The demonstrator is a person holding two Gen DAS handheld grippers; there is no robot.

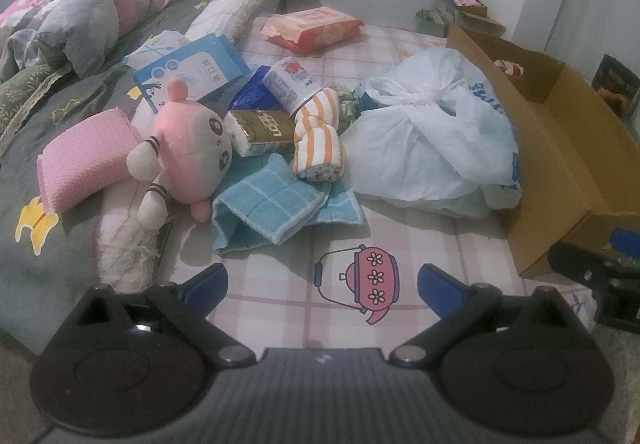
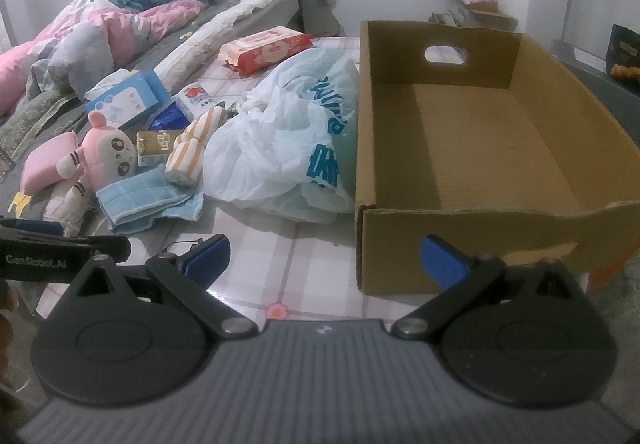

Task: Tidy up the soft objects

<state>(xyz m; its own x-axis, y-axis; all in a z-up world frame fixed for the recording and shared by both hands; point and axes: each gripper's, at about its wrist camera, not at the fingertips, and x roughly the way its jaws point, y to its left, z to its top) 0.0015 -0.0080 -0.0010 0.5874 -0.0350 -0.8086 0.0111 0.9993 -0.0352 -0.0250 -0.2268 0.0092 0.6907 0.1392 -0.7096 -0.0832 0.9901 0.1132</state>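
Cardboard box (image 2: pixel 480 148) interior seen by right wrist only; both grippers wide apart, nothing held.

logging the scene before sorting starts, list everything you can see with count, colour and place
plush toy: 1, pink and white, left of the pile
sponge pad: 1, pink, left of the plush toy
folded cloth: 1, light blue, front of the pile
rolled towel: 1, orange and white striped, above the cloth
plastic bag: 1, white with blue print, against the cardboard box
cardboard box: 1, brown, right side, empty
wipes pack: 1, red, behind the bag
carton: 1, blue and white, back of the pile
quilt: 1, pink and grey, far left
left hand-held gripper: 1, black with blue pads, open
right hand-held gripper: 1, same colours, open
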